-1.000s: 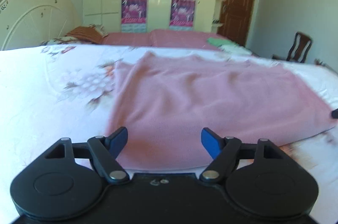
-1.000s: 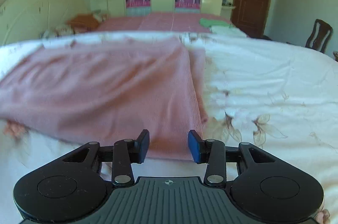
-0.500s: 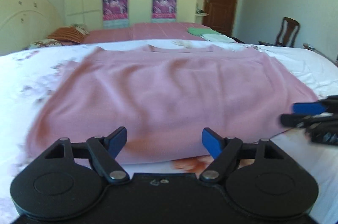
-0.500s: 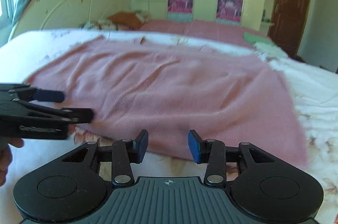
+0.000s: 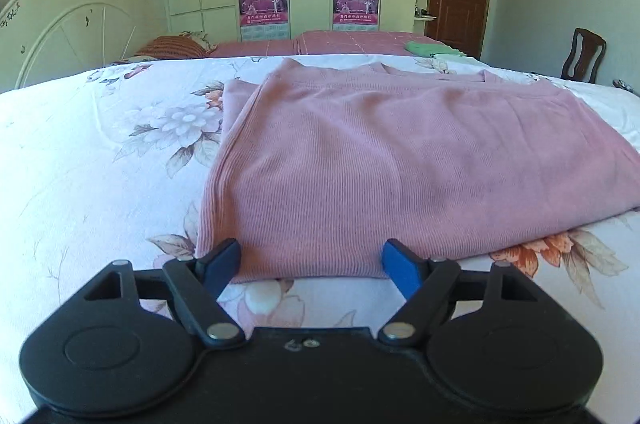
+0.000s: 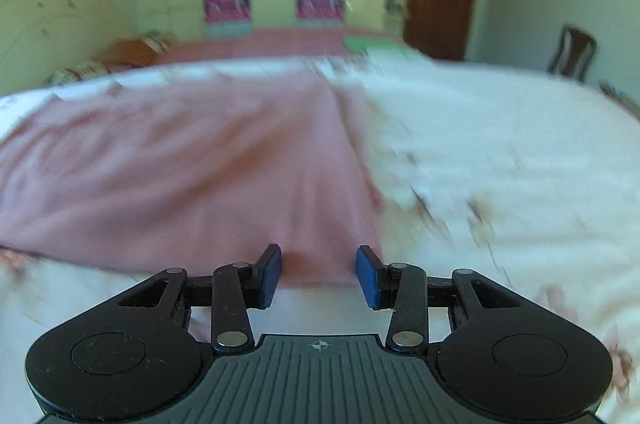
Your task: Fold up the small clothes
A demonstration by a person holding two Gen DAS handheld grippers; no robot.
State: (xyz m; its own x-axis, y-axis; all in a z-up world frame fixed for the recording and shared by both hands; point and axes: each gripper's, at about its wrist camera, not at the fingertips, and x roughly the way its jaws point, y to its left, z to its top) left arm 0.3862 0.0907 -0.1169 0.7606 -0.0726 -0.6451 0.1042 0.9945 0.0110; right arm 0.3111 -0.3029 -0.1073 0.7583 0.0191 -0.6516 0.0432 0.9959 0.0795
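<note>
sweater (image 5: pixel 400 152) on bedspread (image 5: pixel 100 152) | pillow (image 5: pixel 172 45) behind | chair (image 5: pixel 582 54) far right

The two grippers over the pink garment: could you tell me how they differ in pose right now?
The left gripper is open wide, at the near left corner of the pink garment. The right gripper has a narrower gap, at the near right corner. Both are open and hold nothing.

Our left gripper (image 5: pixel 312 262) is matte black plastic with two round side discs, angled link arms on silver rivets and bright blue finger pads (image 5: pixel 400 266). Our right gripper (image 6: pixel 318 276) looks the same, though its centre plate is grey, ribbed, and stamped with a small crosshair mark.
</note>
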